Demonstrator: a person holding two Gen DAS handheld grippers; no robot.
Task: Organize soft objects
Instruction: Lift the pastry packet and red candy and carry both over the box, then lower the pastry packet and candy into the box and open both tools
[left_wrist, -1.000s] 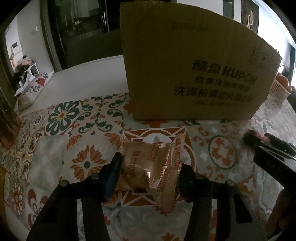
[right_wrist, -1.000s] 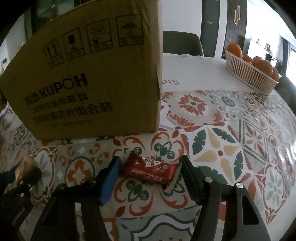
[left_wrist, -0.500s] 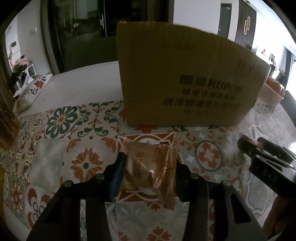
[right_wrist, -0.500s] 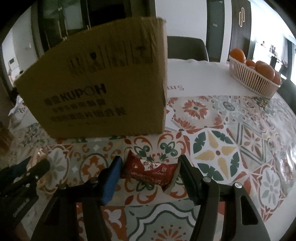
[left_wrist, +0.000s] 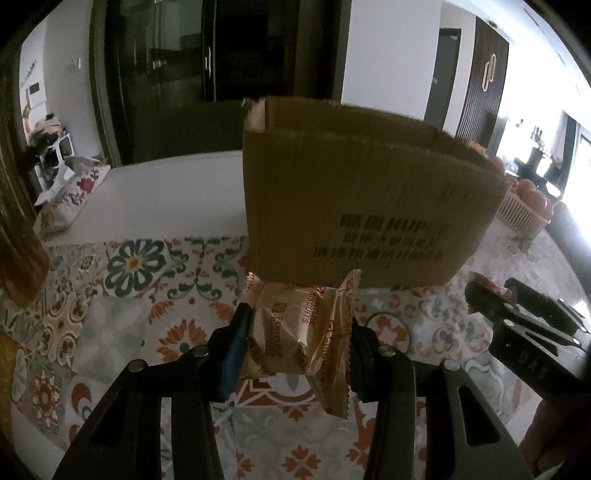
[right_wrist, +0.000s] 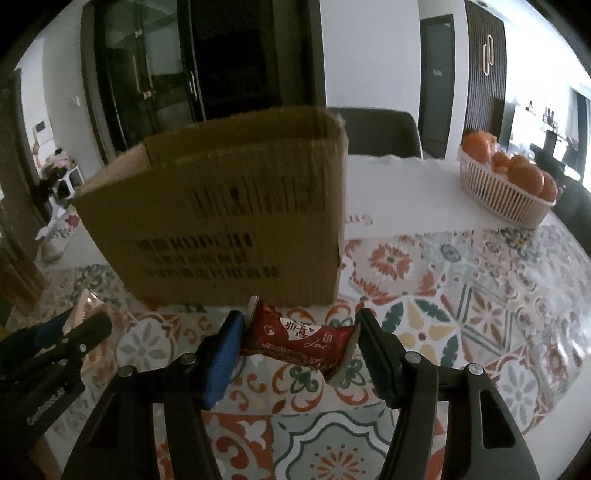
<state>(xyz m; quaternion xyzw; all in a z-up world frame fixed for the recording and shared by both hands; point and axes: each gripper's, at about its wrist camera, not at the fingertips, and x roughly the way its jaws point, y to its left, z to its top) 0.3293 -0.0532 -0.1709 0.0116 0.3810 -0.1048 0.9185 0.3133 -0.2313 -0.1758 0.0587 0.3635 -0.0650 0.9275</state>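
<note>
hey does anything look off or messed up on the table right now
Nothing is spilled. The only rough spot is the cardboard box: its open top edge is ragged and torn, with no flaps showing. The left gripper holds a gold biscuit packet and the right gripper a red snack packet; both wrappers look crinkled but intact.

Black tongs (left_wrist: 295, 343), silver screws, one blue pad, possibly ribbed.

Cardboard box (left_wrist: 354, 206) standing on the tablecloth (right_wrist: 461, 314), open at top. Before it, side by side: biscuit packet (left_wrist: 295, 336) between the left gripper (left_wrist: 295, 347) fingers, candy packet (right_wrist: 299, 339) between the right gripper (right_wrist: 299, 354) fingers. Basket of oranges (right_wrist: 506, 184) right of the box; chair (right_wrist: 380, 129) behind the table.
</note>
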